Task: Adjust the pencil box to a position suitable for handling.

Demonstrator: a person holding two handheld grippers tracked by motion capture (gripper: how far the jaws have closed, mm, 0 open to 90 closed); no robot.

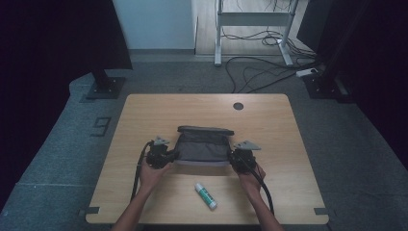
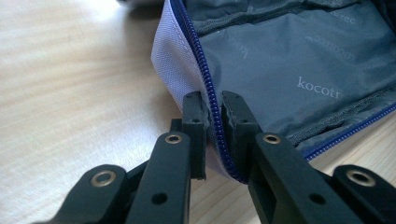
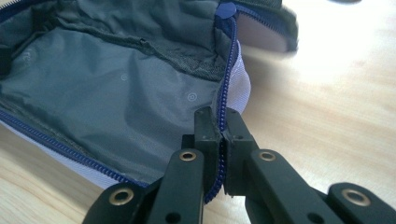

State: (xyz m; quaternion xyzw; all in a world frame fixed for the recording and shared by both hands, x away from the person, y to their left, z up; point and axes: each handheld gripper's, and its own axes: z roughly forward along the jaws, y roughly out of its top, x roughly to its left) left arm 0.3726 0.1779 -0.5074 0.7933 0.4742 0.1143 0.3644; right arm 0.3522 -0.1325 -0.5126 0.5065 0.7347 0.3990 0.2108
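gripping the soft pouch (image 1: 203, 147) at table centre by its zipper edge (image 2: 212, 105): left gripper (image 2: 214, 108) clenched at 9 o'clock, right gripper (image 3: 221, 122) clenched at 3 o'clock. limp, light fabric, likely sagging; best taken along the stiffer zipper rim. glue stick (image 1: 206, 195) at 6 o'clock.

The high view is dim, dark toward nine and three o'clock, with the pale wooden worktop (image 1: 269, 144) evenly lit and only a soft shadow under the grey fabric pouch (image 1: 202, 144). Both gripper views are brighter: glare washes the wood toward twelve o'clock, and the far wood and pouch edges blur. The black tongs stay fairly sharp.
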